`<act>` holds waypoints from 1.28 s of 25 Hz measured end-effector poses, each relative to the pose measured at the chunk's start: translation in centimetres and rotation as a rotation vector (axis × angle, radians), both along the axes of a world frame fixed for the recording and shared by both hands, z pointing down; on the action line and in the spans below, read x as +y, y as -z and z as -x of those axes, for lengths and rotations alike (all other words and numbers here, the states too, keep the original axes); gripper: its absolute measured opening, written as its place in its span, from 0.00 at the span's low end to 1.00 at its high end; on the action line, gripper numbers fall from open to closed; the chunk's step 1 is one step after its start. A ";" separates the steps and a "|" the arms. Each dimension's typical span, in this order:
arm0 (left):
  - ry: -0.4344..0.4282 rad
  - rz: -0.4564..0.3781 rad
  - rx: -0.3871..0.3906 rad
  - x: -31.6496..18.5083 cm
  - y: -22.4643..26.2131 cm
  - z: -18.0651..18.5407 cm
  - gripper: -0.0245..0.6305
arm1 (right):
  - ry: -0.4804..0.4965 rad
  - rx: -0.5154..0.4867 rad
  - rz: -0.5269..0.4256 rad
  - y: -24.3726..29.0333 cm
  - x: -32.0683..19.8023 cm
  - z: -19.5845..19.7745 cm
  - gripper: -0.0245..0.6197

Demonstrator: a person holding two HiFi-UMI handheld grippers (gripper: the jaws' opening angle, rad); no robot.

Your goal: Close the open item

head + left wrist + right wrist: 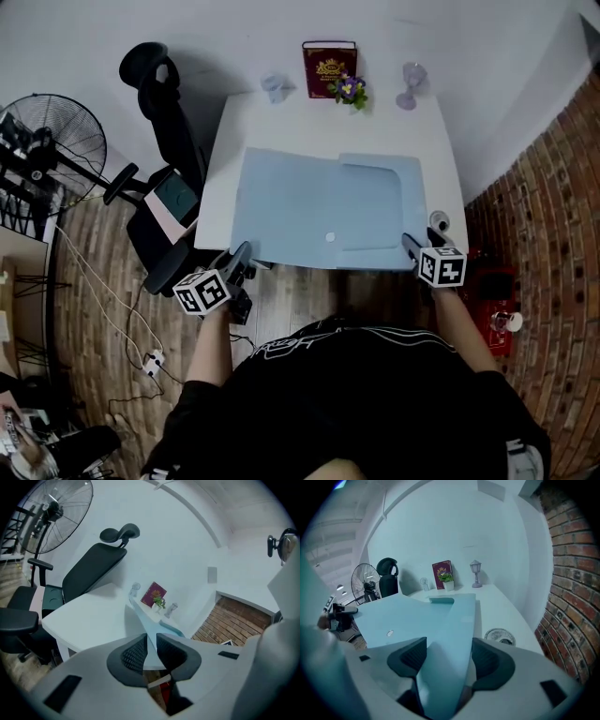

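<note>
My torso cuts off the floor below the table's (239, 122) front edge, and the round object (438, 222) at the right rim is too small to identify. The folder (319, 206) lies open across the table's near half, its front edge at the table's front edge. The left gripper (246, 255) has narrow jaws pinching the folder's near-left corner. The right gripper (410, 244) has wide jaws with the right flap between them, unclamped. Open tabletop separates the folder from four rear items: one glass (273, 87), one book (328, 67), one plant (350, 90), one lamp (411, 84).

folder (300, 202): light blue | table (246, 122): white | book (328, 66): maroon, gold emblem
</note>
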State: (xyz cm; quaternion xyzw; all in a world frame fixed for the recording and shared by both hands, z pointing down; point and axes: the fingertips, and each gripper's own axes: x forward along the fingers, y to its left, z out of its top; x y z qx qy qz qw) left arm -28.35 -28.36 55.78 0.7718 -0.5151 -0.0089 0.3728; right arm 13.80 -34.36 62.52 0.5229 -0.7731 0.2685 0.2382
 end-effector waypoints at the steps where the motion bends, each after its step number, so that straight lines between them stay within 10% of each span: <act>1: 0.001 -0.018 -0.002 0.0 0.9 -0.5 0.16 | 0.001 -0.010 0.003 0.0 0.0 0.0 0.50; 18: -0.042 -0.182 -0.020 0.5 10.6 -10.8 0.15 | 0.080 -0.327 0.094 0.8 -0.4 -0.8 0.46; 32: -0.211 -0.161 0.049 0.4 12.6 -24.1 0.14 | 0.275 -0.303 0.098 0.6 -0.4 -0.9 0.38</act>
